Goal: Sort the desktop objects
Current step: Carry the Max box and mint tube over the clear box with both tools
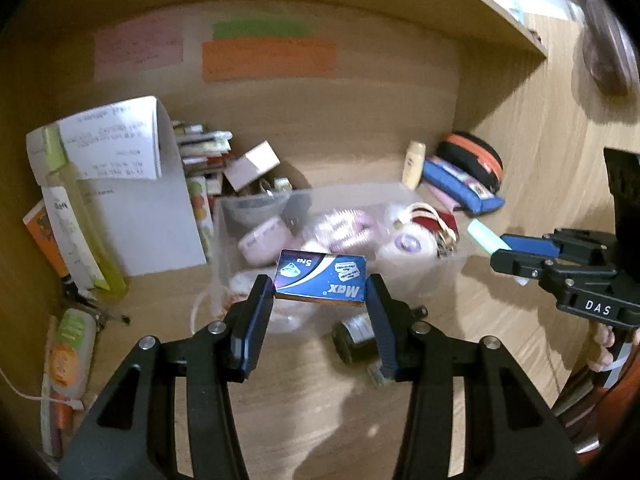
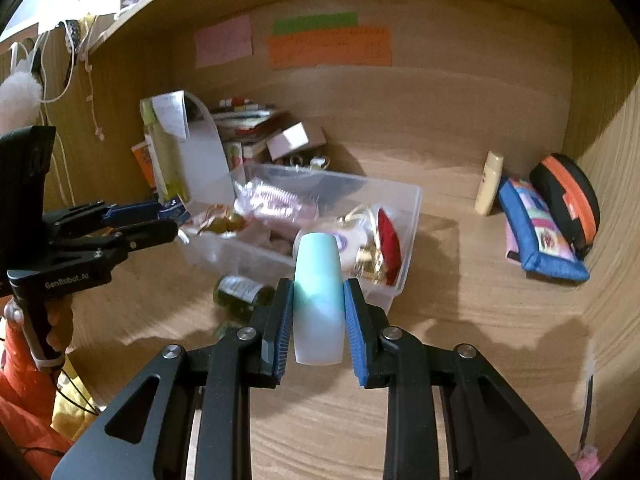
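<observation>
The left gripper [image 1: 320, 284] is clamped on a small flat blue cardboard box [image 1: 321, 277] printed "Max" and "5", held off the wooden desk [image 1: 328, 412] just in front of the clear plastic bin [image 2: 404, 236] near the desk's back edge. The right gripper [image 2: 318, 300] is clamped on a pale mint-green rounded plastic tube [image 2: 319, 296], also held in the air before the bin. Its housing reads "DAS"; the left one's reads "GenRobot.AI". A dark glass bottle [image 1: 354, 336] lies on the desk below the box.
</observation>
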A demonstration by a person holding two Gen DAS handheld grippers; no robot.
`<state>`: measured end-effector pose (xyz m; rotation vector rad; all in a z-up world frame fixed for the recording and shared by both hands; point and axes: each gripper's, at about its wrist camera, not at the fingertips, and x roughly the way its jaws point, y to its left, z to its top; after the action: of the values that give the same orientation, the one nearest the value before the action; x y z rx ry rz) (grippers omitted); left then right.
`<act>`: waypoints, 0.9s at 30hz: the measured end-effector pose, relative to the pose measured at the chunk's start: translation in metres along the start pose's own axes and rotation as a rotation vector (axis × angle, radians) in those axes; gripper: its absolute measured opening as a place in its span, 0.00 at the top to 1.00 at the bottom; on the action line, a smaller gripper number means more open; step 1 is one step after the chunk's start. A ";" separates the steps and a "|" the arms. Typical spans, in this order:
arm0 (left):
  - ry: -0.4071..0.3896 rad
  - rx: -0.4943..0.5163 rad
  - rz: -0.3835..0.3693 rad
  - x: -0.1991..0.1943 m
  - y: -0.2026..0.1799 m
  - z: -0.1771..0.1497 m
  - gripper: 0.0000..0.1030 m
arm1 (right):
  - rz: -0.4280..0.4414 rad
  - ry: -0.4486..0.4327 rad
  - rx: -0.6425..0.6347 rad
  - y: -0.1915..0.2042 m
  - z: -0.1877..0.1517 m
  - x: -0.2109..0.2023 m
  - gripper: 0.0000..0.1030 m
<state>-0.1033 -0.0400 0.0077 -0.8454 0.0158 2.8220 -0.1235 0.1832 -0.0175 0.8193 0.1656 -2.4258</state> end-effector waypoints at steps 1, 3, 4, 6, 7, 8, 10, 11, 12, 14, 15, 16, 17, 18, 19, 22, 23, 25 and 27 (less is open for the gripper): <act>-0.010 -0.006 0.004 -0.001 0.002 0.003 0.54 | 0.000 -0.005 0.001 -0.001 0.002 0.000 0.78; -0.020 -0.018 0.004 -0.001 0.006 0.008 0.54 | -0.001 -0.017 0.003 -0.003 0.008 0.001 0.78; -0.021 -0.021 0.003 -0.001 0.008 0.009 0.54 | -0.001 -0.020 0.003 -0.003 0.009 0.001 0.78; -0.026 -0.026 0.014 0.001 0.012 0.013 0.54 | 0.002 -0.032 0.002 -0.004 0.014 0.001 0.78; -0.030 -0.031 0.020 0.003 0.014 0.016 0.54 | 0.003 -0.036 0.000 -0.004 0.017 0.002 0.78; -0.031 -0.037 0.022 0.004 0.016 0.017 0.54 | 0.004 -0.041 -0.003 -0.004 0.019 0.003 0.78; -0.034 -0.053 0.022 0.007 0.022 0.020 0.54 | 0.007 -0.048 -0.008 -0.004 0.025 0.006 0.78; -0.032 -0.063 0.019 0.010 0.025 0.022 0.54 | 0.008 -0.051 -0.010 -0.004 0.028 0.008 0.78; -0.030 -0.072 0.018 0.013 0.028 0.024 0.54 | 0.012 -0.053 -0.009 -0.005 0.031 0.012 0.78; -0.023 -0.079 0.021 0.019 0.031 0.027 0.54 | 0.021 -0.052 -0.003 -0.005 0.036 0.019 0.78; -0.015 -0.086 0.024 0.025 0.033 0.028 0.54 | 0.024 -0.052 -0.002 -0.005 0.039 0.023 0.78; -0.008 -0.088 0.022 0.029 0.034 0.028 0.54 | 0.024 -0.051 0.001 -0.005 0.040 0.026 0.78; -0.002 -0.089 0.022 0.032 0.035 0.027 0.54 | 0.026 -0.048 0.003 -0.005 0.042 0.029 0.78; 0.007 -0.092 0.022 0.036 0.037 0.027 0.54 | 0.028 -0.045 0.002 -0.004 0.043 0.033 0.78; 0.016 -0.092 0.021 0.040 0.038 0.026 0.54 | 0.028 -0.042 0.001 -0.004 0.044 0.036 0.78; 0.041 -0.099 0.020 0.052 0.041 0.024 0.54 | 0.020 -0.020 -0.012 -0.003 0.044 0.047 0.78; 0.050 -0.105 0.017 0.057 0.043 0.023 0.54 | 0.020 -0.009 -0.014 -0.002 0.044 0.052 0.78; 0.065 -0.113 0.014 0.062 0.045 0.020 0.54 | 0.011 0.006 -0.017 -0.003 0.043 0.059 0.78; 0.080 -0.118 0.009 0.067 0.047 0.018 0.54 | 0.009 0.026 -0.014 -0.005 0.042 0.068 0.78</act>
<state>-0.1765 -0.0728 -0.0156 -0.9852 -0.1370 2.8190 -0.1923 0.1424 -0.0242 0.8445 0.1878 -2.4036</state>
